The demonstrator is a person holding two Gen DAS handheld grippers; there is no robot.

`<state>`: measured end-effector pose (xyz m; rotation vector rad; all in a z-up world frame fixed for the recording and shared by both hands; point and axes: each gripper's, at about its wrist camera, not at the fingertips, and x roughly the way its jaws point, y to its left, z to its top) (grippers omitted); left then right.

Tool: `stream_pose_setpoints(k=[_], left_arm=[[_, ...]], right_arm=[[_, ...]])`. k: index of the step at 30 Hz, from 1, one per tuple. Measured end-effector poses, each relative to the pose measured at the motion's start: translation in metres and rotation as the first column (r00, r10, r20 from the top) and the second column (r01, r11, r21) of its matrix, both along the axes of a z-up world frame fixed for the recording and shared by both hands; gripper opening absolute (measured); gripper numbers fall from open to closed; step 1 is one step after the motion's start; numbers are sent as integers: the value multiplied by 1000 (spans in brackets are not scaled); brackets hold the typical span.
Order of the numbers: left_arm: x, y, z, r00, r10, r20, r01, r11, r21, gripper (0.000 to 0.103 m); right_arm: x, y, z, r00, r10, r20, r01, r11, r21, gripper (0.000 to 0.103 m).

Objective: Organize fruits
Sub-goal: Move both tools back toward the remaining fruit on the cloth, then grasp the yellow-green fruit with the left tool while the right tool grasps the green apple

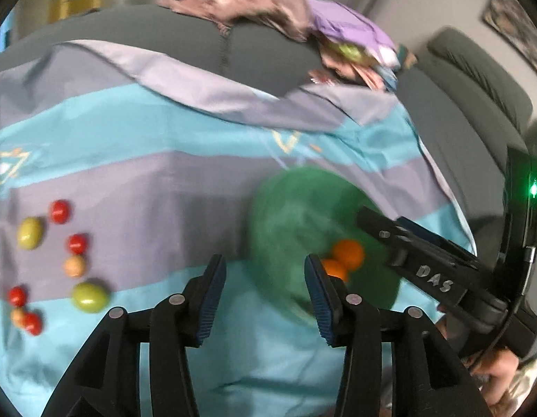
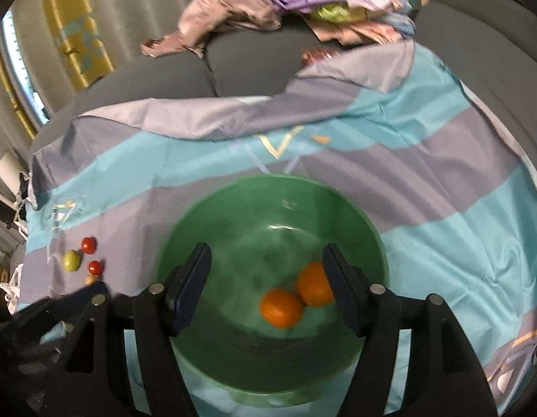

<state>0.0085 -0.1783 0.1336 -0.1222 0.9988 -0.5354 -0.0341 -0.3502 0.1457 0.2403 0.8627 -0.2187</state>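
A green bowl (image 2: 213, 215) sits on a blue and grey striped cloth, with two oranges (image 2: 281, 308) lying in it. My right gripper (image 2: 266, 285) hovers over the bowl, open, with nothing between its fingers. In the left wrist view the same bowl (image 1: 296, 205) is blurred at the right, its oranges (image 1: 348, 252) showing beside my left gripper (image 1: 265, 299), which is open and empty above the cloth. Loose fruits lie at the left of the cloth: red ones (image 1: 59, 211), green ones (image 1: 90, 297) and a pale orange one (image 1: 74, 266).
The striped cloth (image 2: 425, 180) covers a dark grey sofa (image 2: 254, 62). Crumpled pink and purple clothes (image 2: 268, 7) lie along the sofa's back. The right gripper's black body (image 1: 435, 274) reaches in at the right of the left wrist view. Curtains hang behind.
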Motion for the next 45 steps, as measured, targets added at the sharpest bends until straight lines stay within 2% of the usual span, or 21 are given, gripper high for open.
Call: stream_pose_setpoints(k=[5,8,11,15,18,22,28,35,38,40,45], left_arm=[[3,78,6,989,142,48,-145,988,53,48],[5,125,-3,971,234,48,-238,966,96,48],[8,165,-19,950,311,27,-312,942,125,48],[20,191,-35,928,372,-13,-369,925,94,48],[37,199,-42,920,391,-31,-387,917,97,48],[60,207,-52,925,377,-46,-371,923,105,48],[89,211,-80,930,356,-96,-345,932,115,48],[106,212,-102,928,348,-134,-335,936,113,48],[108,210,-105,931,340,-135,-329,939,99,48],[111,210,-109,929,344,-134,-333,938,100,48],[116,206,-116,931,343,-123,-331,937,112,48]], right_arm=[[5,37,10,993,108,48,-109,994,6,66],[14,66,10,979,195,58,-196,980,22,66],[24,98,1,958,284,47,-286,956,61,66],[35,143,-18,915,404,18,-404,911,86,66],[42,173,-36,877,481,-25,-476,874,95,65],[59,209,-62,812,574,-110,-566,819,95,64],[74,231,-96,758,622,-198,-625,779,53,59],[80,243,-116,734,637,-235,-647,761,41,56],[80,251,-121,726,638,-256,-662,750,-8,52],[79,254,-125,719,640,-269,-669,743,-23,46],[76,255,-129,716,638,-284,-677,733,-59,41]])
